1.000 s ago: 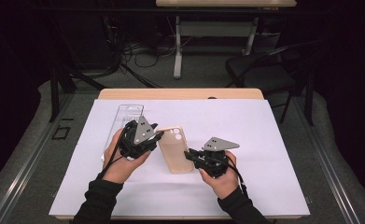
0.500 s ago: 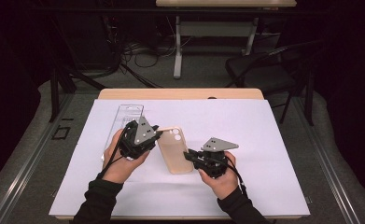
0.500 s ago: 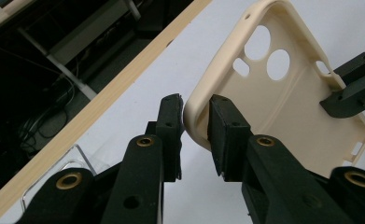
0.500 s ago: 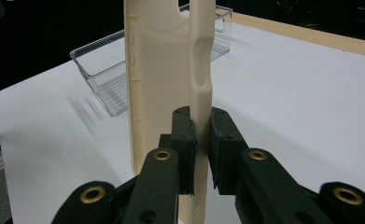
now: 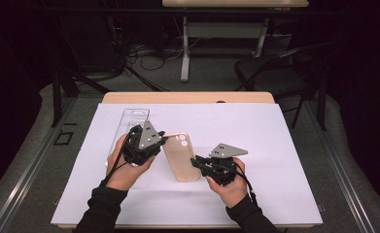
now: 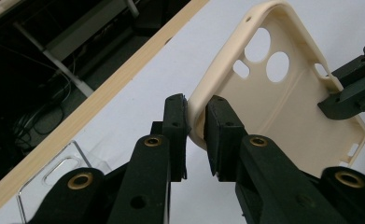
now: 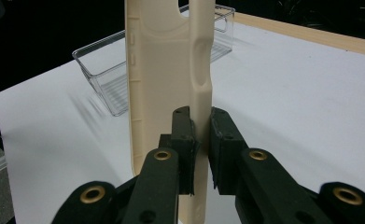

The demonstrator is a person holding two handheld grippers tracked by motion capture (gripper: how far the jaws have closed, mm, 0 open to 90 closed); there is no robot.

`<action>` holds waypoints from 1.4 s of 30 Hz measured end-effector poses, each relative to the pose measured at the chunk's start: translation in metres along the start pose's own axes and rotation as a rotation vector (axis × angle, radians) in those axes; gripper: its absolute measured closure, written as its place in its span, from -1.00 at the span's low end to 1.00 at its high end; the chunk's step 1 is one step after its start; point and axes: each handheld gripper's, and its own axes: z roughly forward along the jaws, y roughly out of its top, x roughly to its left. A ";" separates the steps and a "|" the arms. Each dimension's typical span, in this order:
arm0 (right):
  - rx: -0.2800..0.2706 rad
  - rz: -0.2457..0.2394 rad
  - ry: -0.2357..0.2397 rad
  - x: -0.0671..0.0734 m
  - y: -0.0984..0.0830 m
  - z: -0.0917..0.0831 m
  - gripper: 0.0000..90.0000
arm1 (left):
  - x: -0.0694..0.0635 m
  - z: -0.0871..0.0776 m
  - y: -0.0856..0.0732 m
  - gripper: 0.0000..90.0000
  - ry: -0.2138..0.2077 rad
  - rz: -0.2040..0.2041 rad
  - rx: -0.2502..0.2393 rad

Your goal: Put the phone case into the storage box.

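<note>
While the left gripper point(image 6: 196, 135), jaws just closed, pinches the cream phone case point(image 5: 180, 156) rim, right gripper point(image 7: 201, 149) clamps its edge at 3 o'clock; clear tray point(image 5: 131, 119) at 11.

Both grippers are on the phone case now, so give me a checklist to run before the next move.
1. Left gripper shut on the phone case rim, its jaws having just been closing: ok.
2. Right gripper shut on the opposite side wall: ok.
3. Case lifted off the white sheet: cannot tell.
4. Case inside faces up, camera holes visible: ok.
5. Clear tray apart from the case: ok.
6. Cables free of the case: ok.
</note>
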 end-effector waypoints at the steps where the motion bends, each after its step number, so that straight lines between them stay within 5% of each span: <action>1: 0.000 0.000 0.000 0.000 0.000 0.000 0.82 | 0.000 0.000 0.000 0.77 -0.001 0.000 0.000; 42: -0.004 -0.014 0.006 0.003 0.000 0.000 0.82 | 0.009 -0.003 -0.003 0.71 -0.084 -0.074 0.027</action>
